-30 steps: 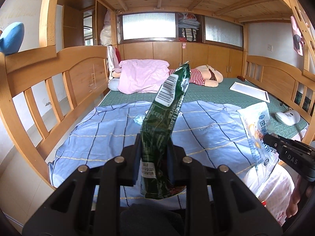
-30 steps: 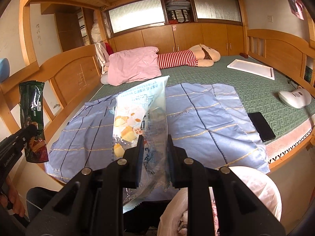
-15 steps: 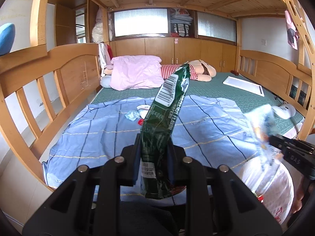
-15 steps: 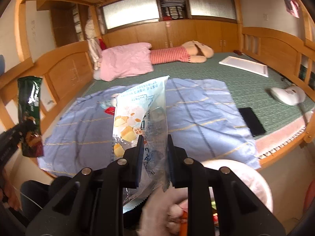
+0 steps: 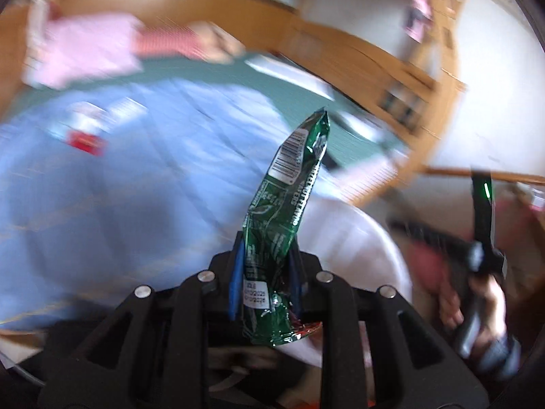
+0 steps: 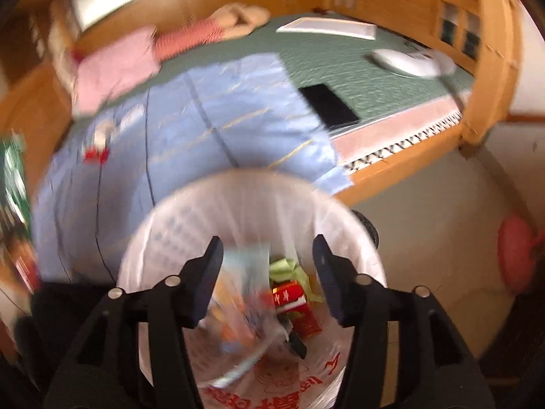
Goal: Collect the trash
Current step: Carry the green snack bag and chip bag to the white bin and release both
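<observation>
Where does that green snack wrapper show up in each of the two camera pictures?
Left wrist view: the green snack wrapper stands at centre, clamped in the left gripper.
Right wrist view: a blurred green strip at the far left edge.
Shared landmark: the white-lined trash bin, with the blue sheet behind it.

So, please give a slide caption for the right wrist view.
Open right gripper above the lined trash bin, clear wrapper inside.

The bed [image 6: 391,78] carries a blue sheet [image 6: 204,143], a black phone [image 6: 328,105] at its 3 o'clock edge, and red scraps [image 6: 95,155] toward 9 o'clock.
</observation>
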Demonstrator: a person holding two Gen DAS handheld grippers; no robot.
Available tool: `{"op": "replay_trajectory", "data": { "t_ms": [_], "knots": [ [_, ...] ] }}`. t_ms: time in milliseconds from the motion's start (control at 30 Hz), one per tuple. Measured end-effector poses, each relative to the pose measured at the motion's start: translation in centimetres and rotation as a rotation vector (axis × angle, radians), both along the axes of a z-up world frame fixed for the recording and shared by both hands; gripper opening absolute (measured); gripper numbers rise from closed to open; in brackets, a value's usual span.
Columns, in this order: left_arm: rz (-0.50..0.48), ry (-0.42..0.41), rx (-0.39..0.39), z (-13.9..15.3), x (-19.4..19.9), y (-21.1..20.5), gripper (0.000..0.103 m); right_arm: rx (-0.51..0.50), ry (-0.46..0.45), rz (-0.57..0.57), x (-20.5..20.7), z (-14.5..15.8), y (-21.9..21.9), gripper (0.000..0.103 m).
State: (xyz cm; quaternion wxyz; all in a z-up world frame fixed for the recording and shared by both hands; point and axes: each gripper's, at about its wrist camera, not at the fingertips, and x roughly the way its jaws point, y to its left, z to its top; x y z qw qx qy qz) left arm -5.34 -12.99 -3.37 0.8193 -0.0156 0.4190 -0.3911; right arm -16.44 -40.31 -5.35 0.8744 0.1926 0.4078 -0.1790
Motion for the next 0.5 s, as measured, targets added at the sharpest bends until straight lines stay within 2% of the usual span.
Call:
{"op": "replay_trajectory", "data": {
  "t_ms": [67,100,133,200,300,367,433,500],
  "knots": [
    [-0.123,0.041,-0.005,-1.3,-0.3,-2.4,0.024,-0.015,-0.059,-0.075,-1.2,1.8,-1.7,0.056],
    [-0.191,0.063,0.003,-2.1,-0.6,-3.7,0.038,-0.034,-0.073,-0.098,-1.5,2.4,-2.0,0.056],
    [-0.240,0.086,0.011,-2.8,-1.0,-4.8,0.064,-0.044,-0.076,-0.106,-1.5,2.6,-2.0,0.057],
    [-0.263,0.106,0.025,-4.0,-1.1,-5.9,0.090,-0.058,-0.084,-0.120,-1.5,3.2,-2.3,0.060],
    [-0.235,0.095,0.032,-4.4,-0.2,-5.1,0.090,-0.034,-0.080,-0.112,0.0,2.8,-2.5,0.061],
    [-0.157,0.064,0.033,-3.8,1.8,-2.8,0.090,-0.022,-0.073,-0.096,0.8,2.8,-2.6,0.061],
    [-0.047,0.025,0.026,-2.8,4.5,0.2,0.090,0.010,-0.066,-0.046,3.7,2.9,-2.5,0.061],
    [0.108,0.000,0.021,-1.9,8.1,4.7,0.092,0.041,-0.061,0.020,6.1,2.9,-2.0,0.061]
  ]
}}
